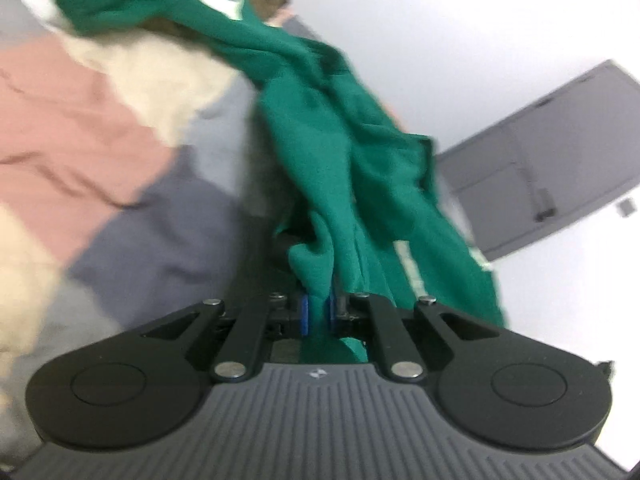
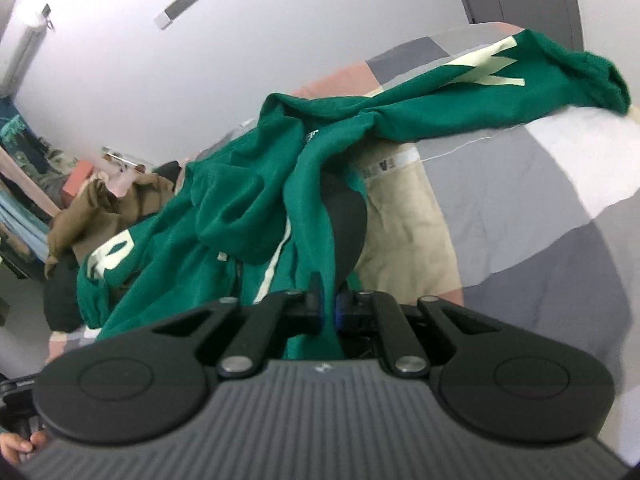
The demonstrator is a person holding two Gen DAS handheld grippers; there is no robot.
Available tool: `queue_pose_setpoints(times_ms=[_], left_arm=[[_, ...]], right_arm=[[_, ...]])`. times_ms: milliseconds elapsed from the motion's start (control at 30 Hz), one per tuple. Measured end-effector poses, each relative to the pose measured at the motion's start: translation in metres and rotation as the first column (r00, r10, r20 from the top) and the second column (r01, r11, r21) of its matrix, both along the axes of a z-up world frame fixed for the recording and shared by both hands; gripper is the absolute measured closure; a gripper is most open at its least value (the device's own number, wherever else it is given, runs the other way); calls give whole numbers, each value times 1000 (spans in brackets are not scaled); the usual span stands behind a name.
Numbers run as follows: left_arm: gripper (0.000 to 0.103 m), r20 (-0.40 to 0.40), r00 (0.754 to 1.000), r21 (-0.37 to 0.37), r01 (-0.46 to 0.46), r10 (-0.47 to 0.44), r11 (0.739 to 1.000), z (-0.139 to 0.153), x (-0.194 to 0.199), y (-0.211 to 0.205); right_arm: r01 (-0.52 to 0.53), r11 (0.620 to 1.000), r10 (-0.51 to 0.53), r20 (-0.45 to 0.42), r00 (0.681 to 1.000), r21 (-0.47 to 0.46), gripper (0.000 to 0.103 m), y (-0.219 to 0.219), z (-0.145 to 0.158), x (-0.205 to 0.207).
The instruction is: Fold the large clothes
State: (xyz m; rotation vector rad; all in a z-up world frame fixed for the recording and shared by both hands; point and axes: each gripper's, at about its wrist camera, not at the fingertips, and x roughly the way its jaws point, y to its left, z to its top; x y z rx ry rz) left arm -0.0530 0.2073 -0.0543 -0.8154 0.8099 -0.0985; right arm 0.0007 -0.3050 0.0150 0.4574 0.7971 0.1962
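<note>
Both clamped on bunched green sweatshirt: left gripper, right gripper. Soft, limp, probably bulky; best held at hem or shoulders.

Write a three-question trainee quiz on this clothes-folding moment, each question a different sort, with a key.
1. True or false: the left tool is shut on the green top.
2. Multiple choice: what does the right tool grip? A) the beige garment B) the green top C) nothing
3. Fill in: the letters on the green top are ____ in colour.

Key
1. True: green cloth is pinched between its blue pads.
2. B: green fabric runs between its closed fingers, while the beige garment lies on the checked cover beyond.
3. White, or a pale cream.
</note>
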Motion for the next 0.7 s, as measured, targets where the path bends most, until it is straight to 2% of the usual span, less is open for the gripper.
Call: queue_pose_setpoints(times_ms=[67,233,333,433,467,500,567,600,667,700], left_arm=[[93,-63,998,34,-3,5,999,-2,3,4],[93,-211,977,183,21,19,983,-20,17,-6],[92,-239,971,247,39,22,968,-23,22,-13],[89,-215,977,282,57,5,958,-16,21,-19],[78,-206,979,301,62,2,952,-13,20,-20],[62,-198,980,319,64,0,946,-11,19,-21],[41,-159,987,317,53,-2,947,-3,16,-20],[41,-132,991,319,35,8,947,3,13,-19],[40,-89,996,341,18,13,940,17,9,-21],[40,-62,998,362,8,15,932,25,8,-23]], right_arm=[[19,999,-21,-48,999,-31,96,-1,-4,2],[48,991,-71,-187,980,-125,95,-3,-41,13],[77,990,-104,-235,966,-122,95,-13,-57,19],[78,989,-106,-230,967,-126,93,-14,-58,20],[74,988,-103,-227,968,-132,93,-13,-56,20],[69,988,-98,-219,971,-136,93,-12,-54,19],[61,986,-92,-201,975,-155,91,-10,-51,16],[63,984,-94,-191,977,-164,87,-10,-48,15],[69,984,-98,-172,980,-166,73,-11,-41,12],[75,985,-100,-155,983,-158,52,-12,-37,11]])
